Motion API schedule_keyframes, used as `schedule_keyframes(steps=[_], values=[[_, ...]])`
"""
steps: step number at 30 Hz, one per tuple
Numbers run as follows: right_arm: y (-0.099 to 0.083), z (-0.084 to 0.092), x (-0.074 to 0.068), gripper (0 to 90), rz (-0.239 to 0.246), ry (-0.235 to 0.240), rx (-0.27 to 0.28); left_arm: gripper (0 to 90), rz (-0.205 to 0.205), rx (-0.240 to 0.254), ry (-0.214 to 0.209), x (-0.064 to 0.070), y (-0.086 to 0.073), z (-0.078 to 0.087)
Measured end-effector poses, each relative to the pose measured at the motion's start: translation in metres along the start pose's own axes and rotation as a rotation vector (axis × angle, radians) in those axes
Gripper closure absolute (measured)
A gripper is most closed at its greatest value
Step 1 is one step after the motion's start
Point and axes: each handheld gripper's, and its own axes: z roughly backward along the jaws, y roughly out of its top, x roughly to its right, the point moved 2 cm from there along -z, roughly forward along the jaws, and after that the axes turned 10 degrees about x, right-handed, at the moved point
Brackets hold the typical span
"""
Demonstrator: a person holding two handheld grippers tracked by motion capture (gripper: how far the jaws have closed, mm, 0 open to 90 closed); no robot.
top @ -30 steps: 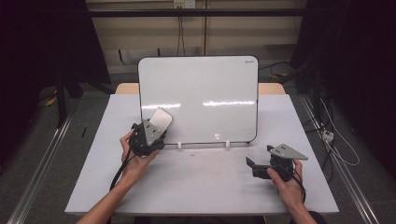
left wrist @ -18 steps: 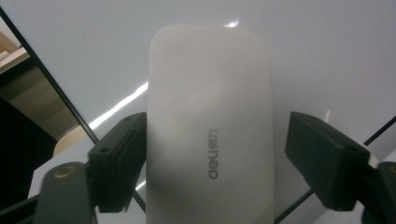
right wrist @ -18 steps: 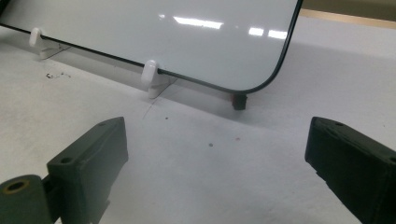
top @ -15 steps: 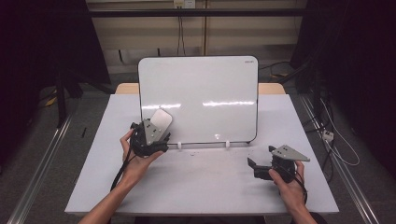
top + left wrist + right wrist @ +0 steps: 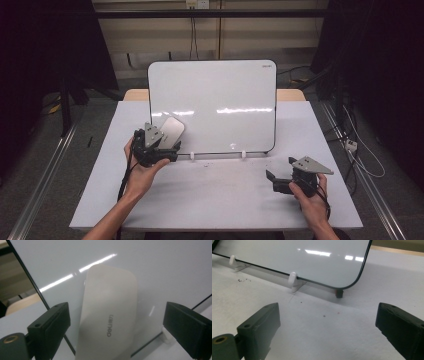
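Note:
A white whiteboard (image 5: 220, 105) with a thin black edge stands upright on the table. A white, rounded eraser (image 5: 171, 130) with grey lettering sits tilted against the board's lower left corner. My left gripper (image 5: 167, 150) points at it. In the left gripper view the eraser (image 5: 110, 315) lies between the two jaws of that gripper (image 5: 117, 322), which have just been opening. The jaws stand open with a gap on each side of it. My right gripper (image 5: 275, 181) rests low on the table at the right, open, with bare tabletop between its jaws (image 5: 327, 327).
The white table (image 5: 220, 195) has bare room in front of the board. Small white clip feet (image 5: 293, 280) hold the whiteboard's (image 5: 312, 260) bottom edge, and a small dark foot (image 5: 339, 293) sits under its right corner. Cables trail off the table's right side.
The left gripper's jaws have spread apart from the eraser, which stays in place against the board. The right hand has kept still.

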Motion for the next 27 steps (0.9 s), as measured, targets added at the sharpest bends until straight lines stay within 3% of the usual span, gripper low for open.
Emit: schedule_keyframes(steps=[10, 13, 16, 19, 21, 27], values=[[-0.001, 0.003, 0.001, 5.7, -0.002, -0.004, -0.001, 4.7, 0.081, 0.033, -0.022, -0.007, -0.007, 0.024], [-0.001, 0.003, 0.0, 5.7, -0.002, -0.005, 0.0, 4.7, 0.061, 0.052, -0.014, -0.009, -0.01, 0.032], [-0.001, 0.004, 0.0, 5.6, -0.003, -0.006, 0.001, 4.7, 0.067, 0.054, -0.005, -0.011, -0.014, 0.04], [-0.001, 0.005, 0.0, 5.6, 0.0, -0.007, 0.002, 4.7, 0.06, 0.033, 0.005, -0.012, -0.019, 0.048], [-0.001, 0.005, 0.0, 5.6, -0.003, -0.009, 0.001, 4.7, 0.076, 0.033, -0.011, -0.012, -0.023, 0.053], [-0.001, 0.006, 0.0, 5.6, -0.001, -0.01, 0.0, 4.7, 0.075, 0.022, 0.01, -0.011, -0.03, 0.065]])
